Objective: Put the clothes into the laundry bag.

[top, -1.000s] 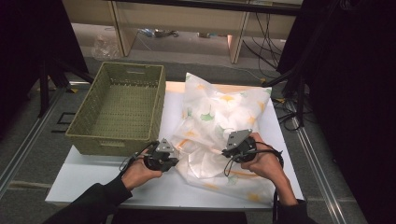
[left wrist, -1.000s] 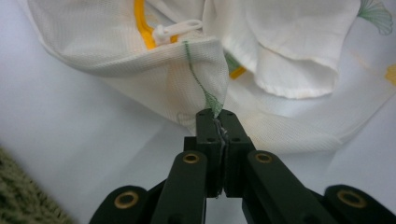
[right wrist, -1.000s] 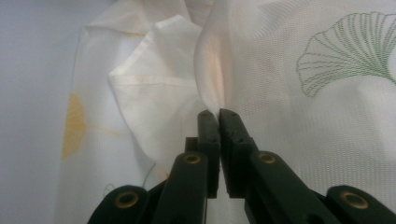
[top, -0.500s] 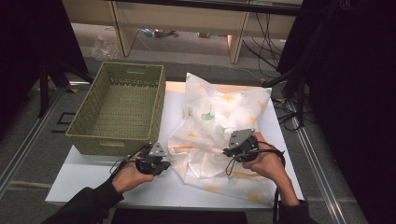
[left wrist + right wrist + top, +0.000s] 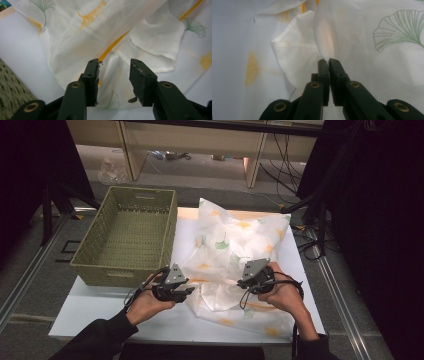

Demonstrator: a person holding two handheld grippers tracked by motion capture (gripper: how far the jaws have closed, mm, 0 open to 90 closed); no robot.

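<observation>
While the right gripper stays pinched on a fold of the cloth, the left gripper has just been opening: its jaws now stand apart with nothing pressed between them, the cloth's edge lying just beyond the tips in the left gripper view. Compared with a second ago, the left hand has pulled slightly off the cloth's left margin, and in the high view the left gripper sits just beside the fabric, not on it. Judgement: a release on the left side, probably to re-grip elsewhere for a fold or a lift; the cloth is now anchored on one side only, so any pull from the right could drag it askew. Cloth: thin, white, printed with yellow and green leaf shapes, lying rumpled over the right half of the white table, part doubled over itself. Green woven basket stands empty at the table's left rear, just beside the cloth. Surroundings: grey floor, dark drapes either side, cables trailing at the right, shelving behind.
</observation>
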